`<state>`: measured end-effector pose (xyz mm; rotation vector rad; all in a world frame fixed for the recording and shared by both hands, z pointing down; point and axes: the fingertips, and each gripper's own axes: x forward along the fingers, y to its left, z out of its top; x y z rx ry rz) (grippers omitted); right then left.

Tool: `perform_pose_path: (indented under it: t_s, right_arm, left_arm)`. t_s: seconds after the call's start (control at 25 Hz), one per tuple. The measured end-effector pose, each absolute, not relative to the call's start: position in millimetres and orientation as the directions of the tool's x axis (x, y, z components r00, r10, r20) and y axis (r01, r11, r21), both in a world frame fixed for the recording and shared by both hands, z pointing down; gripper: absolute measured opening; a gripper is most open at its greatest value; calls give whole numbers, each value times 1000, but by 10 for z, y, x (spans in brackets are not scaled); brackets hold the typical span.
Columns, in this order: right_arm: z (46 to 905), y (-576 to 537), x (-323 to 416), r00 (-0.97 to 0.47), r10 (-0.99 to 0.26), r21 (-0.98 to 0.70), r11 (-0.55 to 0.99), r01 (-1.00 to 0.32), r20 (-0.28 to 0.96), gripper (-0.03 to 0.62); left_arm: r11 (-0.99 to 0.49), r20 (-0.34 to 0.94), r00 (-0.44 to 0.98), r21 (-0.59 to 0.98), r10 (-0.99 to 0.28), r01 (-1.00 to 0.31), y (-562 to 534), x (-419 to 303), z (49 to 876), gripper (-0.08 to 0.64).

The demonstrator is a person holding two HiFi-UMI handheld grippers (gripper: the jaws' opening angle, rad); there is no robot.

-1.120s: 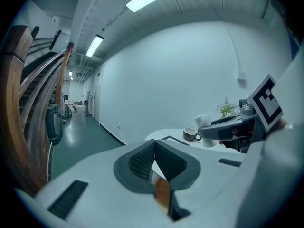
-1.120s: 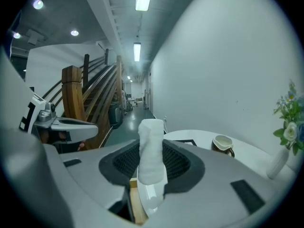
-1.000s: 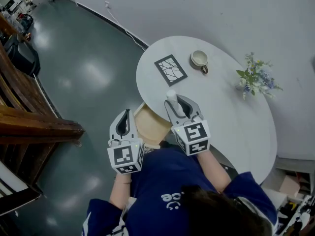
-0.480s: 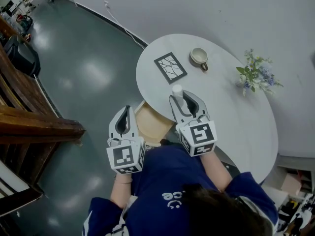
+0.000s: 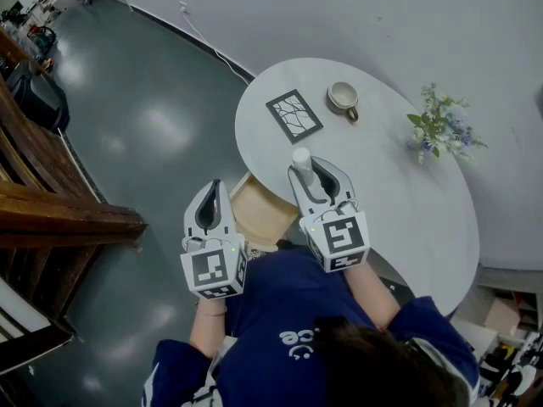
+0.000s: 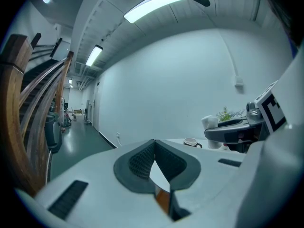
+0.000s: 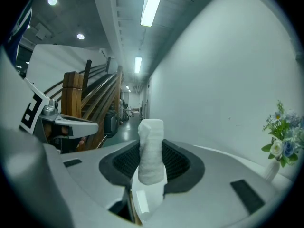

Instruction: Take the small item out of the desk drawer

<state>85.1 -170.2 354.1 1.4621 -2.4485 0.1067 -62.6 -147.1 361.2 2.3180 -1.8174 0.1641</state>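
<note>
Left gripper point(image 5: 213, 195), jaws together and empty, hovers just left of the open wooden drawer point(image 5: 254, 214), while the right gripper point(image 5: 307, 170) is clamped on the small white roll point(image 5: 301, 158), upright over the round table point(image 5: 399, 193) edge.

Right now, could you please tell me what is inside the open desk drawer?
The drawer shows only its pale wooden floor. Its back end is covered by the tabletop and the right tongs, which hold a white roll.
</note>
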Motion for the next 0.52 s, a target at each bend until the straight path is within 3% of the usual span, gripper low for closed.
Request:
perform_pose_path:
  t_s: [0.52]
  right_arm:
    - [3473,-1716,872,-425,-861,73,460,-885,279,144]
  left_arm:
    - [-230,208,242,82,-948,-970,-1488,-624,3622,3]
